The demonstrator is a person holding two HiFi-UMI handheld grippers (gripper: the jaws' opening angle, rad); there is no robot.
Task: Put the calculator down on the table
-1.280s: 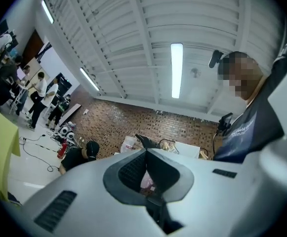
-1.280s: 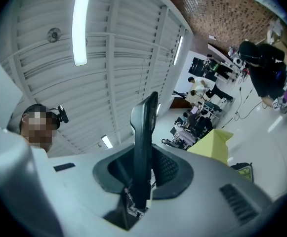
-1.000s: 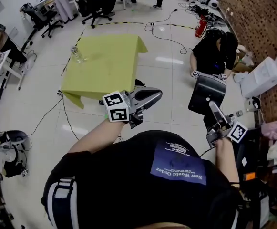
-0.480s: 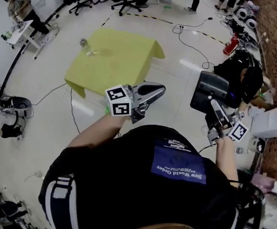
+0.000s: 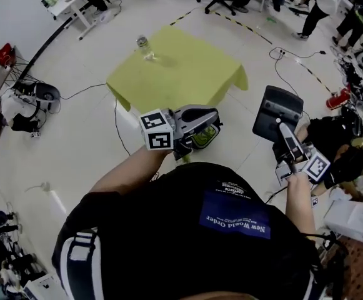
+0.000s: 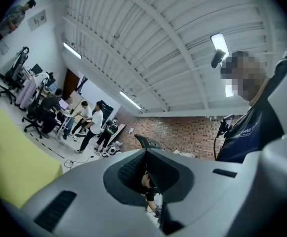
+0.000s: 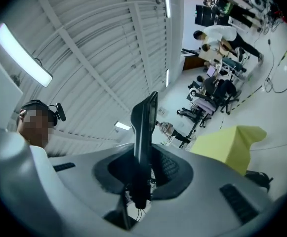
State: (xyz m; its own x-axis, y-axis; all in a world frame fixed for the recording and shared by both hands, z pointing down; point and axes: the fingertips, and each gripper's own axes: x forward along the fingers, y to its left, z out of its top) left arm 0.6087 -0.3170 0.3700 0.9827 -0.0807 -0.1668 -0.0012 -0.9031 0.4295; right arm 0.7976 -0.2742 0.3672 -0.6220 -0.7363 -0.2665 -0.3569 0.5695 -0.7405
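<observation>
Head view | my right gripper: jaws clamp calculator | left gripper: jaws together, empty | yellow worktop lies forward-left of calculator

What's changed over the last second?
The view has swung round: the yellow table, with its bottle, has shifted from left of centre to centre, ahead of the grippers. Nothing grabbed or released. The right gripper still clamps the calculator; the left gripper stays empty.

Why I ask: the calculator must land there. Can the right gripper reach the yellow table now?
Probably not: bare floor lies between the right gripper, holding the calculator, and the table; nothing blocks.
</observation>
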